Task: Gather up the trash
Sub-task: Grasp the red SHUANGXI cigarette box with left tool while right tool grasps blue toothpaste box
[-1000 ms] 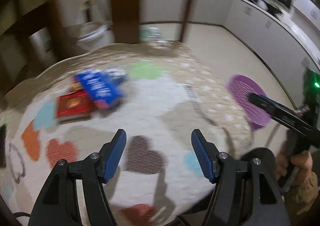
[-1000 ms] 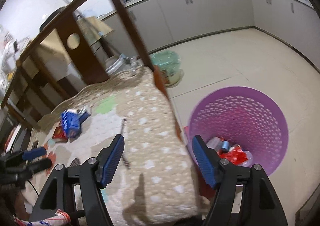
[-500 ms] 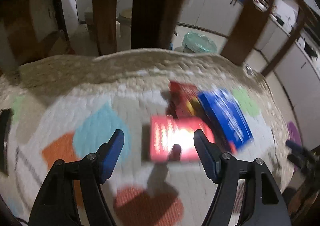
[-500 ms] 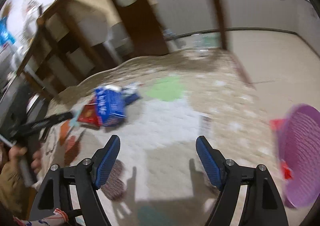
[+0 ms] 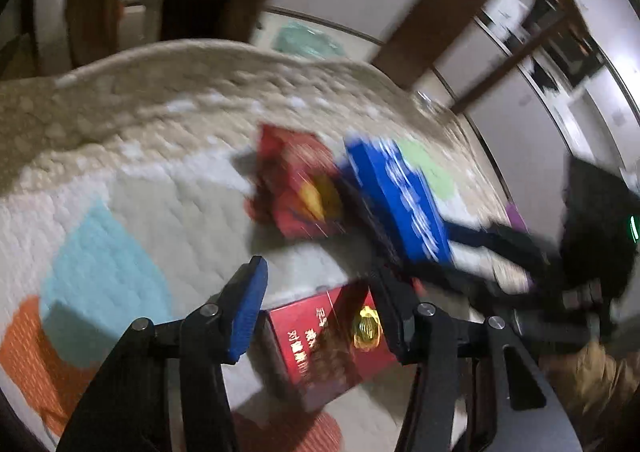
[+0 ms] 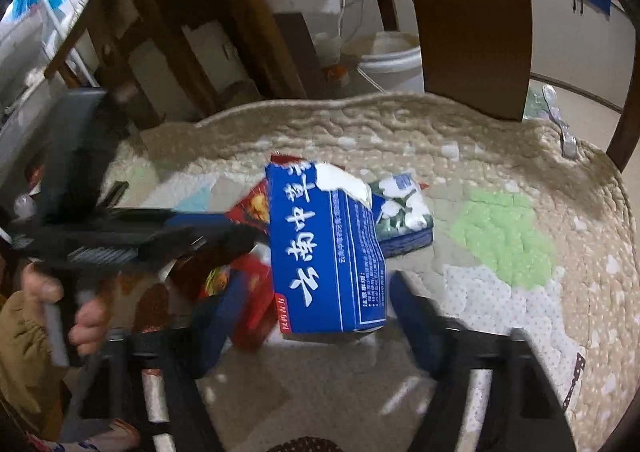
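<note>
Both tools have come in close to the pile of boxes since a second ago. Back then the right tool looked down at the purple basket on the floor, and the left tool was far back from the boxes. Now no basket shows in the right tool's view, and the boxes fill the middle of both views.

The boxes lie on a quilted cloth [image 6: 500, 332] with colored patches that covers the counter. I count one blue box [image 6: 328, 256], two red boxes and one small blue and white pack [image 6: 404, 216]. The blue box lies on top, leaning over one red box [image 5: 298, 188]. The small pack sits just behind the blue box, touching it. The other red box [image 5: 332, 336] lies nearer, apart from the pile.

The left tool [image 5: 320, 312] has that near red box between its two fingers. Its jaws are closing, but the picture is blurry and I cannot tell if the pads press on the box yet.

The right tool [image 6: 316, 316] has the near end of the blue box between its fingers. Its jaws are closing too, and gaps show on both sides, so it is not gripping yet.

A hand [image 6: 80, 308] in a tan sleeve holds the left tool.

Brown chair backs stand behind the counter.
</note>
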`<state>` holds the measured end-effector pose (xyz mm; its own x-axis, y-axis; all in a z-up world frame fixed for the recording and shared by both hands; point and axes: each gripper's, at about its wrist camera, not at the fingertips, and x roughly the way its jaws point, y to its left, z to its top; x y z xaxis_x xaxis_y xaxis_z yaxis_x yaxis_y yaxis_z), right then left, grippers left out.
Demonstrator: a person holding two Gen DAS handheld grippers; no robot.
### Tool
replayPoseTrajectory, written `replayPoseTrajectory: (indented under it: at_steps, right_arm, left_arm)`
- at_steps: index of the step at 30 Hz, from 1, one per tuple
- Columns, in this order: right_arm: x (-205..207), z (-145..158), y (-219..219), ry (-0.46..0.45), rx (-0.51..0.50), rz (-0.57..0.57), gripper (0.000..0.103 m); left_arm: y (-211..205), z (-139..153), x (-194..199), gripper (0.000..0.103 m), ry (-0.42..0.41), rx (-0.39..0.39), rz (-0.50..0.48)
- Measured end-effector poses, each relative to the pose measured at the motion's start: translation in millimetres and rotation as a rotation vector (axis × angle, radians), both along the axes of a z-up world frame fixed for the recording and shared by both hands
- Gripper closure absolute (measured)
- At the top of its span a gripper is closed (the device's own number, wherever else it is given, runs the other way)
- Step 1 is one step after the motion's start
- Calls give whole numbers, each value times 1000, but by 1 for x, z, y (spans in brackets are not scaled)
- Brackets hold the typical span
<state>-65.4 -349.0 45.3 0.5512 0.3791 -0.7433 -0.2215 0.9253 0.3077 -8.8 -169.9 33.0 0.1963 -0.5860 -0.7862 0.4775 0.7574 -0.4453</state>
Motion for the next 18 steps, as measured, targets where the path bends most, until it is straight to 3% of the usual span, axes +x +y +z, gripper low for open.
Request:
replayPoseTrajectory:
  at_steps: [4,5,9,10,12,14,15,17,18]
  right_arm:
    - [-8,-1,-24,30,39,-81,48]
    - [-14,-2,-35,43,44,-106,67]
    - [-36,-3,-68,75,48,-182,67]
    - [-41,-3,-74,68,46,-190,65]
    - [-48,-1,-83,50,78,-201,30]
    - [-51,6,-83,7,110,-214,15]
    - [-48,10,-79,-12,120,-211,14]
    - [-39,16,-68,-16,127,-186,15]
    - [-30,16,-59,-8,125,-167,15]
  left_arm:
    - [-13,-2,-38,48,-41,60,-84]
    - [-18,-1,-48,40,-69,87,-105]
    - [-39,3,-74,31,-174,182,-169]
    - [-44,3,-77,28,-187,201,-181]
    - [-52,0,-82,28,-223,264,-183]
    - [-58,-3,-85,28,-247,303,-164]
    - [-59,-6,-85,28,-246,312,-151]
    - [-61,-8,-87,44,-259,347,-86]
    - [-64,-7,-87,46,-257,350,-72]
